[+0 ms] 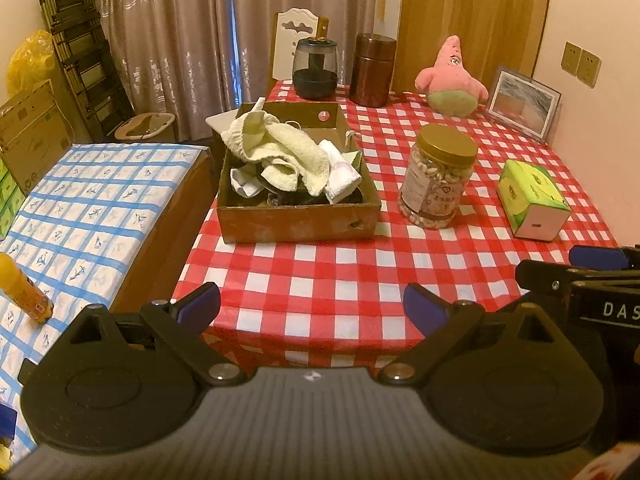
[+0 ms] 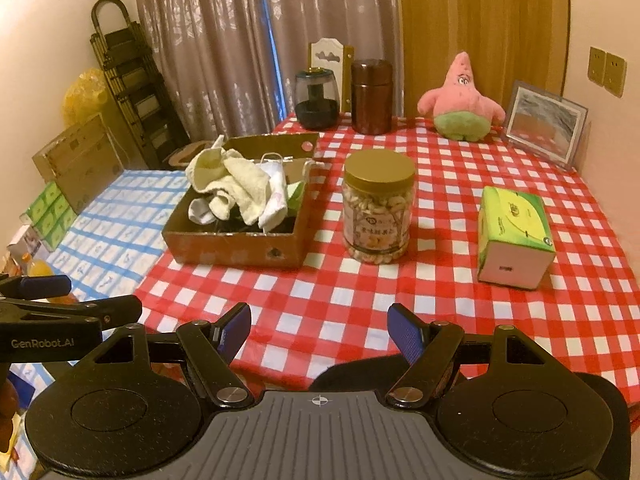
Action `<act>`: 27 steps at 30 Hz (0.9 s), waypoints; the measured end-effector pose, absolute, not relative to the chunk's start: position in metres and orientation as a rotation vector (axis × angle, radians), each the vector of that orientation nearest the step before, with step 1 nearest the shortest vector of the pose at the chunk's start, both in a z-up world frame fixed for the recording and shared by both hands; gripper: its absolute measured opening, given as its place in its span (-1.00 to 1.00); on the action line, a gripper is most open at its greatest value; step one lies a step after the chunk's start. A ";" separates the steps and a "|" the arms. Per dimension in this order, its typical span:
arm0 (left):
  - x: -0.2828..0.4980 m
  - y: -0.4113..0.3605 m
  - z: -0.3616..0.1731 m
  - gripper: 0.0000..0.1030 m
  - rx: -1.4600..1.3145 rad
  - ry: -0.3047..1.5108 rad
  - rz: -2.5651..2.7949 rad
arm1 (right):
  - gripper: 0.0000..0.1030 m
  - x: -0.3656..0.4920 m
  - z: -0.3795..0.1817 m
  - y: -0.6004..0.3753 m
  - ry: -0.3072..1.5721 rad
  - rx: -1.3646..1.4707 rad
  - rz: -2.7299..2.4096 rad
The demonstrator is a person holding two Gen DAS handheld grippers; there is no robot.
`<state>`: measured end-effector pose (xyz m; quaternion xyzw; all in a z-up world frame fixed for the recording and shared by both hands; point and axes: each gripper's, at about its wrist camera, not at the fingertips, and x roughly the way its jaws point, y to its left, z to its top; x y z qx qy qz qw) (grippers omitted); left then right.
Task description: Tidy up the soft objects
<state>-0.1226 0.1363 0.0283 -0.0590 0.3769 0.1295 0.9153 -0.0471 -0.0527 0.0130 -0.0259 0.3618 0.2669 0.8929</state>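
Both your left claw [image 1: 312, 306] and right claw [image 2: 319, 334] are spread, empty; snagging the towel [image 1: 276, 152] could drag the box [image 1: 298, 220].

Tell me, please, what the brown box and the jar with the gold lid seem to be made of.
Brown box: apparently cardboard, matte, with scuffed whitish edges and a torn hole. Jar: clear glossy plastic, probably; the nuts show through. Its gold lid looks like smooth plastic or metal.
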 end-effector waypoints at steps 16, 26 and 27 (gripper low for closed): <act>-0.123 0.135 0.029 0.90 -0.113 0.766 0.283 | 0.45 -0.049 0.011 -0.056 0.757 -0.055 0.545; -0.123 0.135 0.029 0.90 -0.113 0.766 0.282 | 0.45 -0.049 0.011 -0.055 0.757 -0.054 0.546; -0.123 0.135 0.029 0.90 -0.114 0.765 0.282 | 0.45 -0.050 0.011 -0.055 0.757 -0.053 0.546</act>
